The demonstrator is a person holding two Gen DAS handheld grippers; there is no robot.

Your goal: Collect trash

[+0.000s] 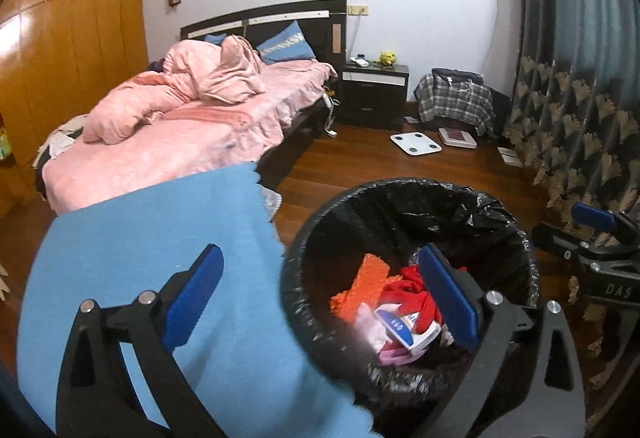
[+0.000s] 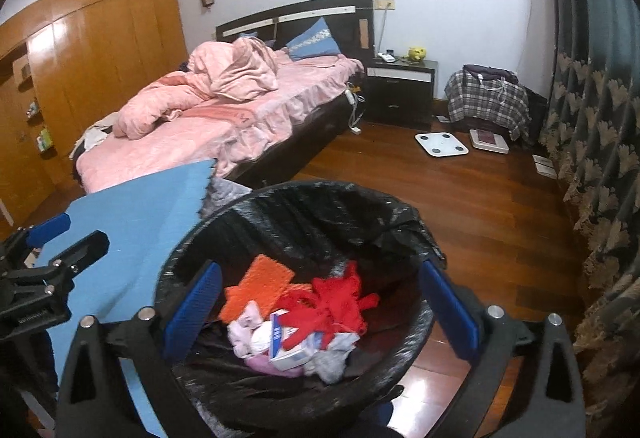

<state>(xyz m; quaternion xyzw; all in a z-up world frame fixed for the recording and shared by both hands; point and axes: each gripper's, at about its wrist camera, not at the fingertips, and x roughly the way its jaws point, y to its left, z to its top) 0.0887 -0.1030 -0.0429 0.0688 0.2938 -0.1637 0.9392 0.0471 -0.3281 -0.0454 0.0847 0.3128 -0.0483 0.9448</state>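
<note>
Trash bin [image 2: 280, 378] sits below the wide-open right tool [image 2: 320, 314].

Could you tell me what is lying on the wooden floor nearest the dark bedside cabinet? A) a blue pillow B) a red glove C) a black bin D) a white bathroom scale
D: a white bathroom scale lies flat on the floor just in front of the bedside cabinet, beside the bed.
</note>
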